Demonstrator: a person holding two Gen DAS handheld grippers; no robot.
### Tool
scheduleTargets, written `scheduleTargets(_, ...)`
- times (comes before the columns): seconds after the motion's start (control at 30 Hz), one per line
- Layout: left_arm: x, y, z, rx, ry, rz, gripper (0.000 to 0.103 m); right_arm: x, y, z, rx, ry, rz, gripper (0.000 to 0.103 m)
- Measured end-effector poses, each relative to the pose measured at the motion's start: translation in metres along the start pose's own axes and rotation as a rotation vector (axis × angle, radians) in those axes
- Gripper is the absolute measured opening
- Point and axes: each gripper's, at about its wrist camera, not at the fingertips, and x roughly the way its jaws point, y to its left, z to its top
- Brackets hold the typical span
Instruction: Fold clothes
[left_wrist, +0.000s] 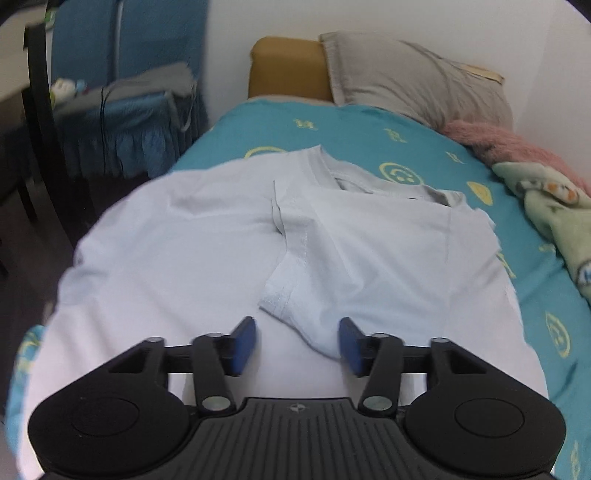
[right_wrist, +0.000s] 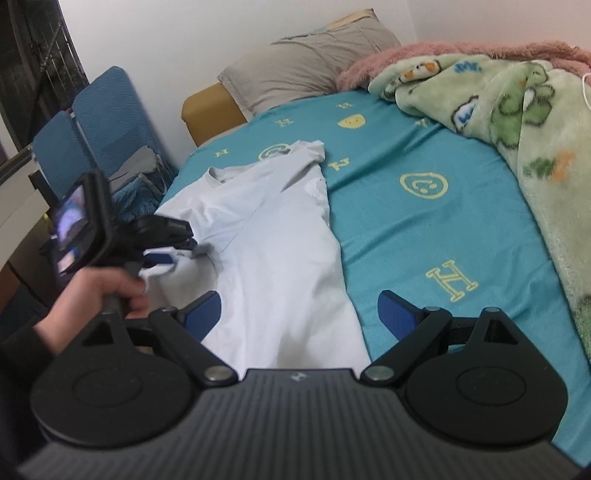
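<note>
A pale white T-shirt (left_wrist: 184, 258) lies spread on the teal bedsheet (left_wrist: 369, 125), collar toward the pillow. One sleeve (left_wrist: 288, 288) is folded inward over the shirt's body. My left gripper (left_wrist: 298, 345) hovers open just over the shirt's lower part, and the folded sleeve's tip lies between its blue pads (left_wrist: 243, 345). In the right wrist view the shirt (right_wrist: 273, 240) runs up the bed's left side. My right gripper (right_wrist: 301, 312) is open over its near hem, its right pad above bare sheet (right_wrist: 424, 229). A hand (right_wrist: 107, 291) holds the left gripper (right_wrist: 162, 258) at the shirt's left edge.
A grey pillow (right_wrist: 310, 62) leans on the tan headboard (right_wrist: 210, 107). A green cartoon blanket (right_wrist: 498, 122) and a pink fuzzy one (right_wrist: 424, 51) are heaped along the bed's right side. Blue chairs (right_wrist: 107, 122) holding clothes stand past the bed's left edge.
</note>
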Motion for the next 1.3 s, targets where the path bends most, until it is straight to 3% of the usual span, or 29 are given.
scheduleTargets(0.13,-0.049,-0.006,-0.017,0.094,-0.026,0.031,0.082,-0.003,0.001,0.001,-0.014,-0.019,-0.01,0.093)
scheduleTargets(0.27,-0.118,-0.003,-0.043,0.129,-0.069,0.05,0.095,-0.009,0.004,0.001,-0.036,-0.043,-0.016,0.093)
scheduleTargets(0.53,-0.209,0.021,-0.099,0.116,-0.139,0.018,0.103,-0.028,0.012,0.003,-0.076,-0.058,0.015,0.093)
scheduleTargets(0.97,-0.23,0.035,-0.108,0.156,-0.173,-0.089,0.103,-0.044,0.047,-0.006,-0.267,-0.095,-0.03,0.093)
scheduleTargets(1.3,-0.218,0.058,-0.102,0.122,-0.136,-0.059,0.103,-0.028,0.064,-0.011,-0.365,-0.046,-0.013,0.093)
